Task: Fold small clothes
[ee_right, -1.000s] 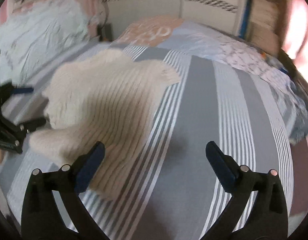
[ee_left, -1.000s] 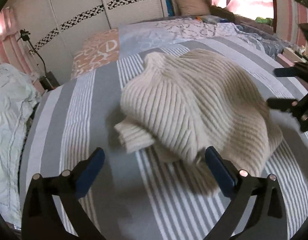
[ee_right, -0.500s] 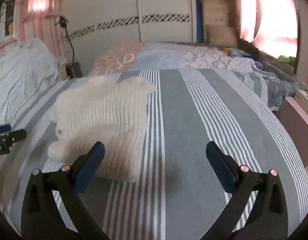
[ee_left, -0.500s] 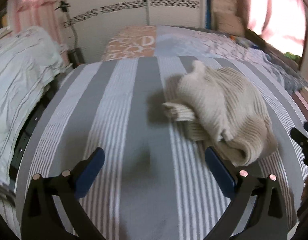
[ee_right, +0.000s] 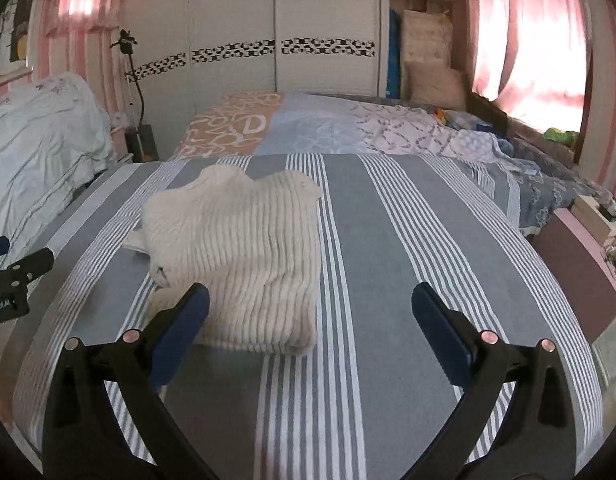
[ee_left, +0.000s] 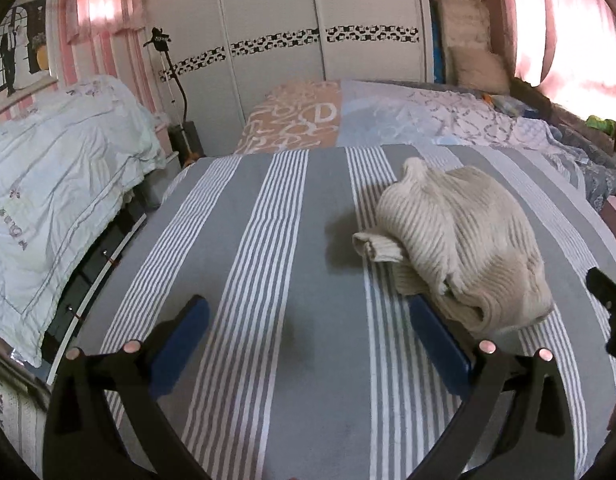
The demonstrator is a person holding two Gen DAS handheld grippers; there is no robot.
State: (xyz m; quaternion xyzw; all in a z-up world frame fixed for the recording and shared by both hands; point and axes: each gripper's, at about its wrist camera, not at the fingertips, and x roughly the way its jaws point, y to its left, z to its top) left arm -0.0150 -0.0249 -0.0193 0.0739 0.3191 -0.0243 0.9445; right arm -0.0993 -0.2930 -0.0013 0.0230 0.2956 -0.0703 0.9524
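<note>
— While both tools hang above the striped bedspread [ee_left: 268, 240], where does the garment lie?

— The cream ribbed sweater [ee_left: 459, 248] rests folded on that bedspread, in a compact bundle. One cuff sticks out from under the bundle on the side toward the pale quilt [ee_left: 48, 184]. In the right wrist view the same sweater [ee_right: 248, 256] lies flat on the bedspread with its folded edge nearest the camera.

— And the left gripper [ee_left: 308, 344]?

— Its blue pads are spread wide, with nothing between them. The pad nearer the sweater sits just beside the bundle's near edge; whether it touches the knit, I cannot tell.

— The right gripper [ee_right: 309, 328]?

— Also spread wide and holding nothing. One pad overlaps the sweater's near corner in the picture, the other stands over bare bedspread, well apart from the knit.

— What lies beyond the sweater?

— A patterned blanket [ee_right: 308, 128] past the bedspread's far edge, then white wardrobe doors [ee_right: 268, 20] with a black-and-white band.
</note>
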